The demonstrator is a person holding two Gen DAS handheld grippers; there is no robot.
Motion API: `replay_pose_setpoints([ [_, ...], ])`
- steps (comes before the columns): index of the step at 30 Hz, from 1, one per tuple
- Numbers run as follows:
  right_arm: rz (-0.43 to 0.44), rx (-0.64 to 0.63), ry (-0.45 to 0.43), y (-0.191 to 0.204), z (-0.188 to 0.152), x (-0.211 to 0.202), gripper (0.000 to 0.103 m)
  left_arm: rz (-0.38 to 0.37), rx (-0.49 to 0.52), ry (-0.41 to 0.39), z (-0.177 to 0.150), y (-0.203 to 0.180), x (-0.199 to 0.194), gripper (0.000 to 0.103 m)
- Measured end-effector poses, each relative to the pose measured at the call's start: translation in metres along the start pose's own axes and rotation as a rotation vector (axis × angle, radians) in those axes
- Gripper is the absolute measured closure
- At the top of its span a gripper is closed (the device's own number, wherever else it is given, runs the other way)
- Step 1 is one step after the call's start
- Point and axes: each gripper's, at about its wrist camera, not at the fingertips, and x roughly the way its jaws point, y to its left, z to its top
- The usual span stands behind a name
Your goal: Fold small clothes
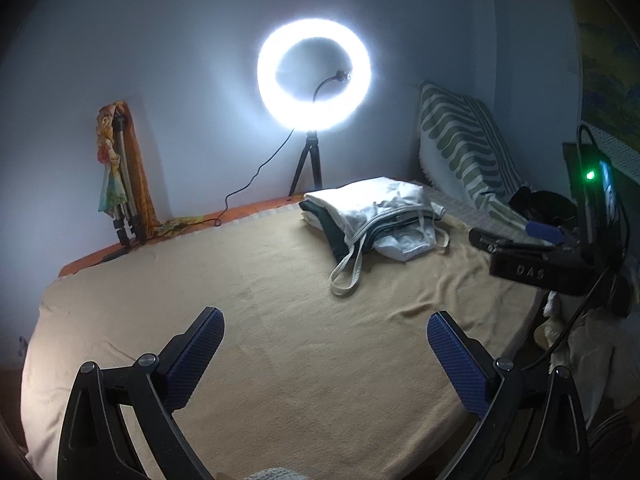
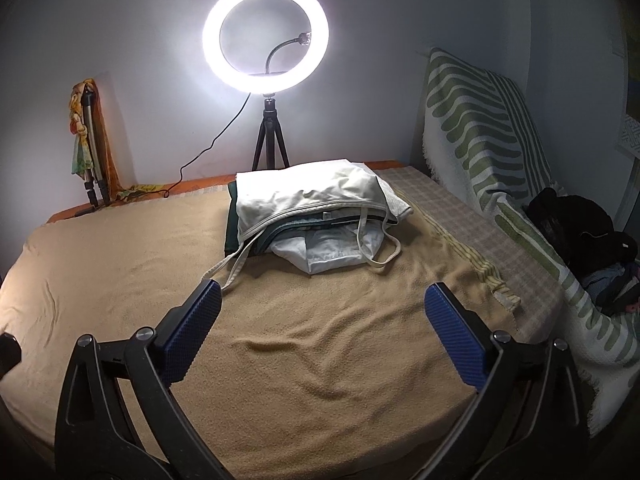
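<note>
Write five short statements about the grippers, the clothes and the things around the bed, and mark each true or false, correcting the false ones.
1. The left gripper is open and holds nothing. True.
2. The right gripper is shut on a strap. False: it is open and empty; the strap lies by its left finger.
3. The pile of clothes lies on the tan blanket. True.
4. The ring light is switched off. False: it glows brightly.
5. The striped cloth lies left of the pile. False: it is on the right.
</note>
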Motion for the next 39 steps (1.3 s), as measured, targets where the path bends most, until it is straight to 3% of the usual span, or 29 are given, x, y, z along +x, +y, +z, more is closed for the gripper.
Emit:
replay_pose_setpoints([
  [9,0.017,0.003,0.007,0.005,-0.0013,0.0046,0.0,0.083,0.038,0.024,-0.008,-0.0008,0.0052,0.0],
  [39,0.025,0.0,0.012,0.0065,-0.0007,0.0079,0.0,0.084,0.022,-0.01,-0.0045,0.004,-0.0017,0.0],
])
